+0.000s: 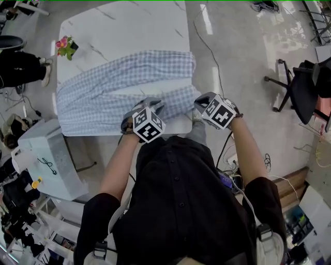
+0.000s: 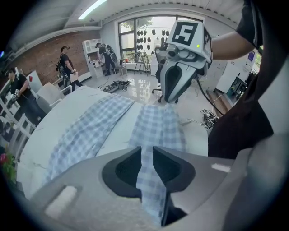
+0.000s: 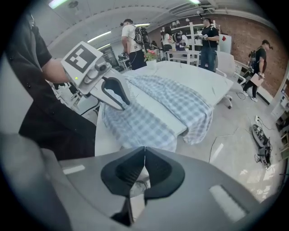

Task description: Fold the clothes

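Clamping left gripper [image 2: 145, 155] and right gripper [image 3: 143, 158] shut on the lower-frame hem of the checked cloth [image 1: 119, 83], we judge a lift and carry up-frame comes next.

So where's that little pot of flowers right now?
In the head view, the pot of flowers stands at the white table's far left corner, just beyond the checked garment.

A white, marble-veined tabletop [image 1: 124, 26] stands on a pale glossy floor [image 1: 243, 67], where a loose cable [image 1: 207, 46] trails. A small flower pot [image 1: 66, 46] sits near the tabletop's far left corner. A black office chair [image 1: 297, 88] stands well off its right edge, and a white box-shaped unit [image 1: 49, 160] stands by its near left corner. A brick wall [image 2: 49, 52], large windows [image 2: 131, 31], white shelving [image 2: 88, 49] and a ceiling strip light [image 2: 92, 8] bound the room.
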A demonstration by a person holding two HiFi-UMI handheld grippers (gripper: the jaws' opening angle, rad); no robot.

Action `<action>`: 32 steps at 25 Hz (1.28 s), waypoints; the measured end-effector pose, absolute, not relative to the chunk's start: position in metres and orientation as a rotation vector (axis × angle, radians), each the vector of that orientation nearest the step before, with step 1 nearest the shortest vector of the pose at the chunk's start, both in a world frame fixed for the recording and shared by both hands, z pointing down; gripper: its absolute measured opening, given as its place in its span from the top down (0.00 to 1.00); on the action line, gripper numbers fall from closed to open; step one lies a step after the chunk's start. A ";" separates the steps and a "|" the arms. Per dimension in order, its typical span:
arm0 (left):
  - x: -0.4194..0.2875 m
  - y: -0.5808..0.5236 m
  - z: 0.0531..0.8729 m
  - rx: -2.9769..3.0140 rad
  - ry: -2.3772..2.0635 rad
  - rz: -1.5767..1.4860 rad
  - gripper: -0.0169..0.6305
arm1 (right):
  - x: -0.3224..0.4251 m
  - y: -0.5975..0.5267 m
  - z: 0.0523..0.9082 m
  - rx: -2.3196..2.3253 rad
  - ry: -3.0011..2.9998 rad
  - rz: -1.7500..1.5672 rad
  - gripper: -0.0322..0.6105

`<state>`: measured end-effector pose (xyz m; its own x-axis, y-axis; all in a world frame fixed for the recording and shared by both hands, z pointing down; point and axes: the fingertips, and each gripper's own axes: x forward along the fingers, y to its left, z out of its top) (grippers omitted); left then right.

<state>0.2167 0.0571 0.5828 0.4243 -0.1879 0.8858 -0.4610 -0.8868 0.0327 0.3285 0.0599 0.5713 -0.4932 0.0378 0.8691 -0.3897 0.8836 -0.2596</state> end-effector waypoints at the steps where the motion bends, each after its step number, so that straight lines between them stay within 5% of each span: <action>1: 0.219 0.060 0.580 2.413 -0.563 1.430 0.84 | 0.328 0.057 0.574 0.251 -2.029 0.506 0.94; 12: 0.256 0.098 0.551 2.484 -0.460 1.284 0.84 | 0.308 0.016 0.557 0.100 -2.074 0.399 0.94; 23: 0.252 0.103 0.576 2.415 -0.488 1.376 0.83 | 0.317 0.087 0.579 -0.122 -2.042 0.368 0.72; 29: 0.242 0.109 0.591 2.375 -0.428 1.447 0.77 | 0.319 0.093 0.597 -0.027 -2.042 0.350 0.71; 31: 0.238 0.106 0.596 2.362 -0.449 1.473 0.83 | 0.319 0.086 0.601 0.030 -2.040 0.336 0.83; 32: 0.236 0.105 0.596 2.354 -0.451 1.469 0.95 | 0.318 0.084 0.601 0.033 -2.038 0.334 0.85</action>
<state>0.2365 0.1046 0.5960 0.4183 -0.0921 0.9036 -0.4308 -0.8959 0.1081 0.3183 0.0842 0.6007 -0.4742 0.1189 0.8724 -0.1656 0.9611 -0.2210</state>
